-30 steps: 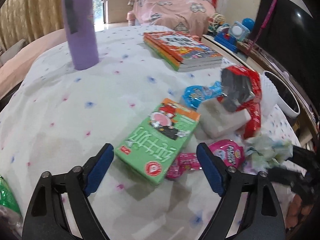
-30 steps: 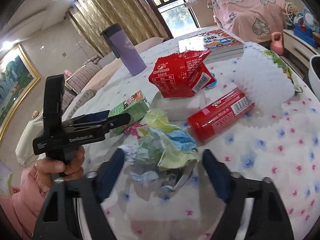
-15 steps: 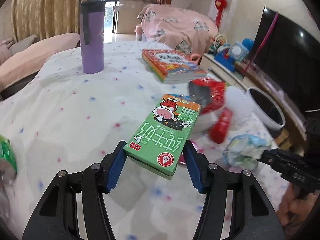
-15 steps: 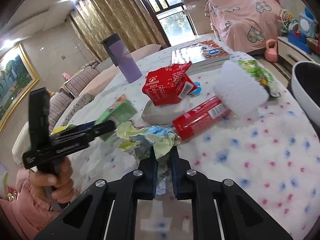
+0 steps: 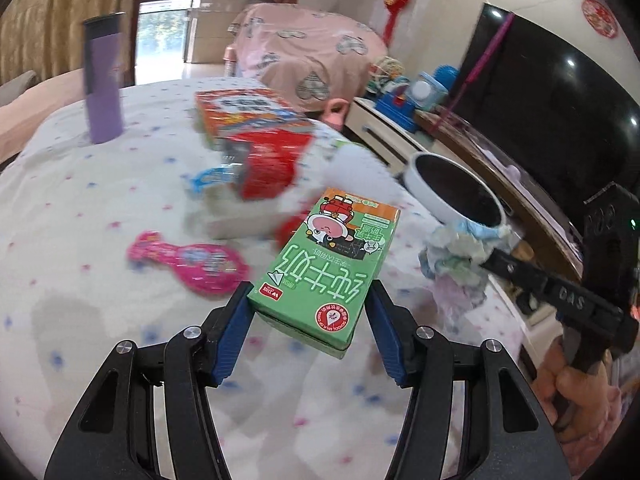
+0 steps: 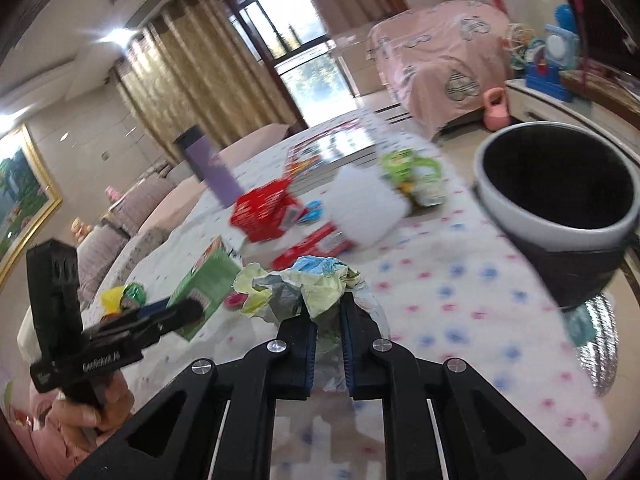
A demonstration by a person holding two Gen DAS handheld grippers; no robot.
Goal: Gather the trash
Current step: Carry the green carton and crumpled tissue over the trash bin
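Your left gripper (image 5: 310, 312) is clamped on the green milk carton (image 5: 326, 268), its blue pads pressing both long sides, and the carton hangs clear of the spotted tablecloth (image 5: 80, 208). Your right gripper (image 6: 328, 312) has its fingers drawn nearly together on the crumpled wad of wrappers (image 6: 304, 284), which bulges out above the tips. In the left wrist view that wad (image 5: 460, 256) sits at 3 o'clock from the carton, just in front of the white-rimmed bin (image 5: 456, 192) at 2 o'clock. In the right wrist view the bin (image 6: 560, 204) stands at 2 o'clock from the wad, beyond the table edge. Left lying on the cloth are a pink wrapper (image 5: 188, 260) at 9 o'clock of the carton, a red snack bag (image 5: 268, 168) at 11 o'clock, and a purple tumbler (image 5: 102, 80) standing upright farther back.
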